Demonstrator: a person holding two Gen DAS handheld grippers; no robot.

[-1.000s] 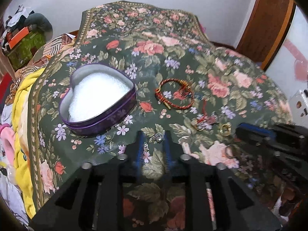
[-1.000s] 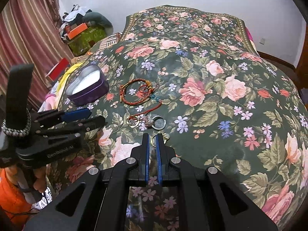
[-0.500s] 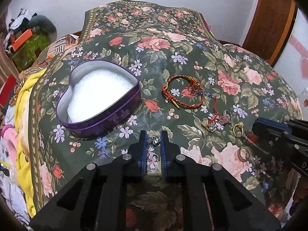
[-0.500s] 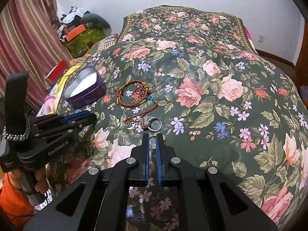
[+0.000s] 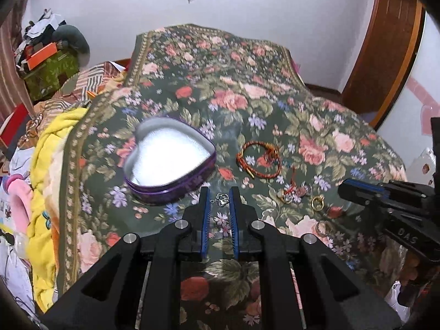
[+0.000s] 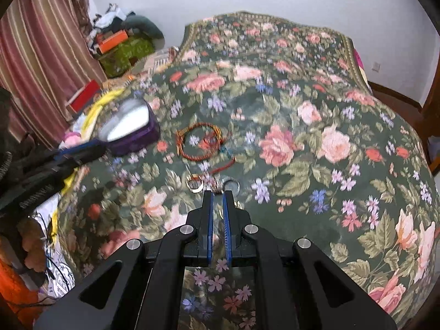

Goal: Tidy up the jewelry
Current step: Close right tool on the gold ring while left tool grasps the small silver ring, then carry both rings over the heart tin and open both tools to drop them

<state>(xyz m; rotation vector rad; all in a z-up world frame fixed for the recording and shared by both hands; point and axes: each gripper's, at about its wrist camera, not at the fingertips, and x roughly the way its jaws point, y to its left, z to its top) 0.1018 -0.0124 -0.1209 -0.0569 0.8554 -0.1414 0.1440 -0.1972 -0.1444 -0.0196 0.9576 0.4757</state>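
Since a moment ago, you lifted your left gripper [image 5: 220, 195] up off the bed, and the little silver charm [image 5: 222, 199] came up with it. Before, the charm lay low on the cloth; now it hangs between the blue pads, near the edge of the heart tin [image 5: 170, 162]. Your right gripper [image 6: 218, 202] slid forward too, toward the small rings, and its view is blurry from moving.

The job has only just begun. The heart tin looks empty: only white padding shows inside. The red bracelet [image 5: 258, 161] lies on the flowery bedspread [image 5: 247, 99], to the right of the tin. Past it sit the red-string charm bunch [image 5: 293, 191], a gold ring [image 5: 317, 202] and a thin ring [image 5: 323, 227]. All of those need putting away, I think.

Your left gripper points forward and a bit down at the bed, just short of the tin. Its jaws are nearly closed and seem to pinch the silver charm, though a small gap shows beside it. My guess is the charm goes in the tin next.

Your right gripper is low over the bed, with its tips right by the ring pile [image 6: 214, 184]. Its jaws are close together with a thin gap, and nothing is held in them.
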